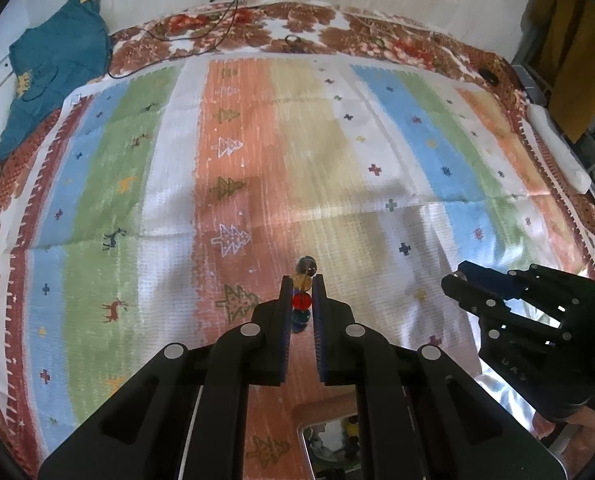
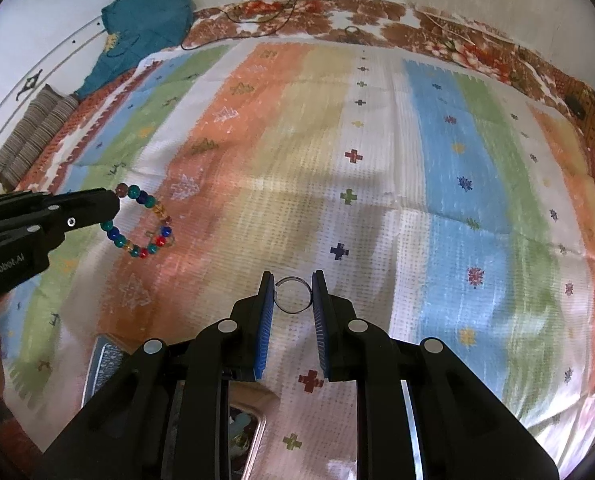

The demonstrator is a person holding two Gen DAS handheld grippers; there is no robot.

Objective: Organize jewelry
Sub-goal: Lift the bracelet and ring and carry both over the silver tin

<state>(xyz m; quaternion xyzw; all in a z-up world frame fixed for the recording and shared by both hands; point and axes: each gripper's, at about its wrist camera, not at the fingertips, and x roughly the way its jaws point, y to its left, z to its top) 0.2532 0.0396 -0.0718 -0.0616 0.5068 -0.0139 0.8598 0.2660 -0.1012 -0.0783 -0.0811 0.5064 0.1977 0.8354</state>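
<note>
a bead bracelet (image 2: 143,222) of red, blue, green and amber beads is held at one side and hangs as an open loop above the striped cloth. a thin silver ring (image 2: 293,295) is held upright, its opening facing the camera, off the cloth.

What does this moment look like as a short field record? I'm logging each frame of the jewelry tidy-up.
left gripper: shut on bracelet
bracelet: multicoloured beads, loop hanging beyond the fingers
right gripper: shut on ring
ring: thin, silvery, held across its width
box: below the grippers, mostly hidden, contents unclear
cloth: striped, spread over a floral blanket
background: teal garment, black cable
</note>
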